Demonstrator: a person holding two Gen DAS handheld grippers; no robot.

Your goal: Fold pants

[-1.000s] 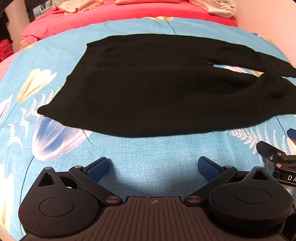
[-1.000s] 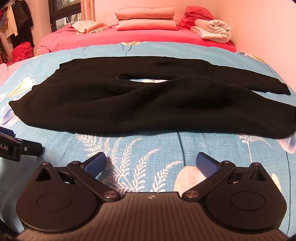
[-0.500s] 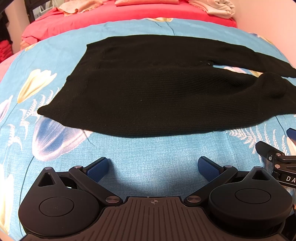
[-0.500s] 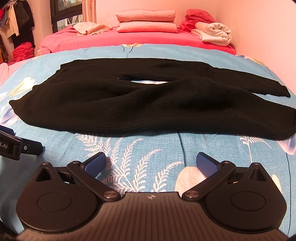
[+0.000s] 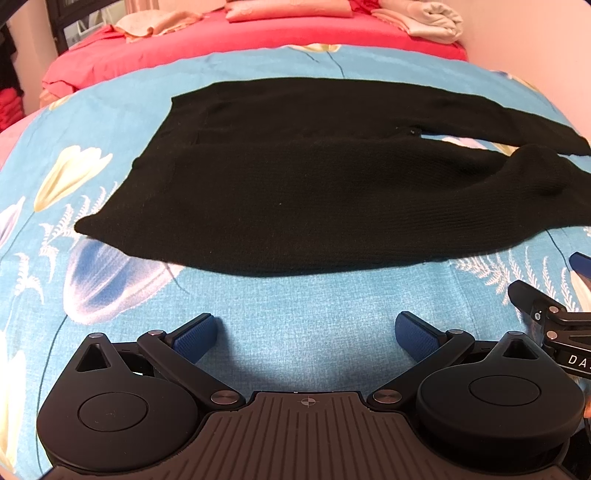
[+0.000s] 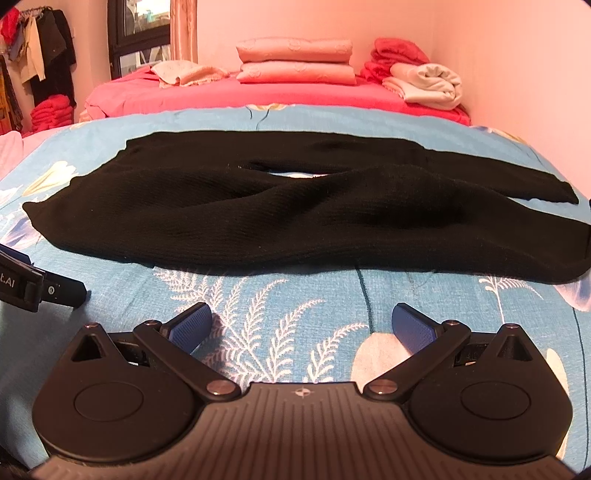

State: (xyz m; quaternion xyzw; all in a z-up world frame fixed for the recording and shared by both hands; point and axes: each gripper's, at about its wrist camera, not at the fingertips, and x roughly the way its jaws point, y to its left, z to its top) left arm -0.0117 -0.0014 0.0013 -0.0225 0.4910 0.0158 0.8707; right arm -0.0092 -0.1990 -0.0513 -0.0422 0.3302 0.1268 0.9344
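Blue floral bedspread [image 5: 303, 299], black pants [image 5: 314, 199] spread flat, left tongs [image 5: 306, 334] and right tongs [image 6: 301, 325] low, side by side, wide, empty

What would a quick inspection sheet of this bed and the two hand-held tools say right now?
Surface: blue floral bedspread, a red sheet beyond it.
Job's things: black pants spread flat, waist to the left, legs running right, no fold visible.
Clutter: folded pink bedding and rolled cloths at the far end.
Grippers: left gripper and right gripper both short of the pants, jaws apart, holding nothing.
Cables: nothing seen.
Surroundings: pink walls, a dark window, hanging clothes at left.
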